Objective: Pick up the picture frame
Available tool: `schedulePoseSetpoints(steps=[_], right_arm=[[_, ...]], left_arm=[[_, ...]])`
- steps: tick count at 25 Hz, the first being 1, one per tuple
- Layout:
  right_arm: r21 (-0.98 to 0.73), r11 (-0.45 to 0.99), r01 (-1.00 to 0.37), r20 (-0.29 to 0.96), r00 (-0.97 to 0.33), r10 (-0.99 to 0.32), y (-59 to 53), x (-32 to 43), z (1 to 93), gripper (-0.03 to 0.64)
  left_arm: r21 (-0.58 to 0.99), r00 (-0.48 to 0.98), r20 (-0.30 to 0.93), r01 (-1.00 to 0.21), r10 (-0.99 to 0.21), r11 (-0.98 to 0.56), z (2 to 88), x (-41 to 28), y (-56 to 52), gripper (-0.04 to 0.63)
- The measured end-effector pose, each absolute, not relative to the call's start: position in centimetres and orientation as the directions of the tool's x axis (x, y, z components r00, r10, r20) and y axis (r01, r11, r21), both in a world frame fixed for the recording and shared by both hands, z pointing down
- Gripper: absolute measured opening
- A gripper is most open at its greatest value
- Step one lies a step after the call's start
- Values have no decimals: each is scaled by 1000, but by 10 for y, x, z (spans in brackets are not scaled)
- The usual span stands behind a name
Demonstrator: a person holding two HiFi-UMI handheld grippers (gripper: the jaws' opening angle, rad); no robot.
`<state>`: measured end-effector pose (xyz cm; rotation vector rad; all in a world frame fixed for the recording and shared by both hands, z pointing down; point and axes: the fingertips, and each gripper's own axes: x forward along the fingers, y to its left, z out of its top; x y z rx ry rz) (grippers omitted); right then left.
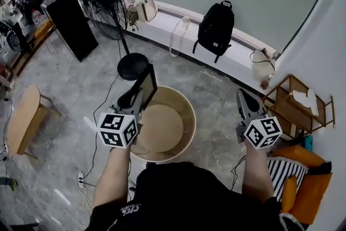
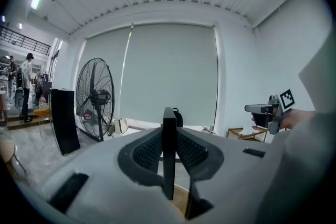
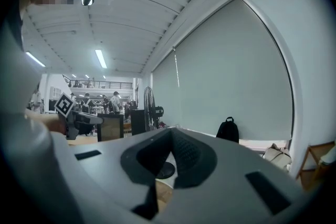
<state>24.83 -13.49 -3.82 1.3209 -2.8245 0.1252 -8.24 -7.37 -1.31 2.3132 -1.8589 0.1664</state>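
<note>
The picture frame, black-rimmed with a brownish picture, is held upright above the round wooden table. My left gripper is shut on its lower edge. In the left gripper view the frame stands edge-on between the two pads of the left gripper. My right gripper hovers to the right of the table, shut, with nothing in it. In the right gripper view its jaws meet, and the frame shows at the left.
A large floor fan and a black cabinet stand at the back left. A black backpack leans on the window ledge. A wooden stool is at the left, a wooden rack at the right.
</note>
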Motion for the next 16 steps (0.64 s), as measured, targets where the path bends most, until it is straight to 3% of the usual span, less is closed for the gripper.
schedulePoseSetpoints(steps=[16], right_arm=[[-41, 667, -744, 2, -668, -744, -139, 200, -71, 2]], left_arm=[[-19, 203, 165, -978, -965, -209, -46, -121, -85, 77]])
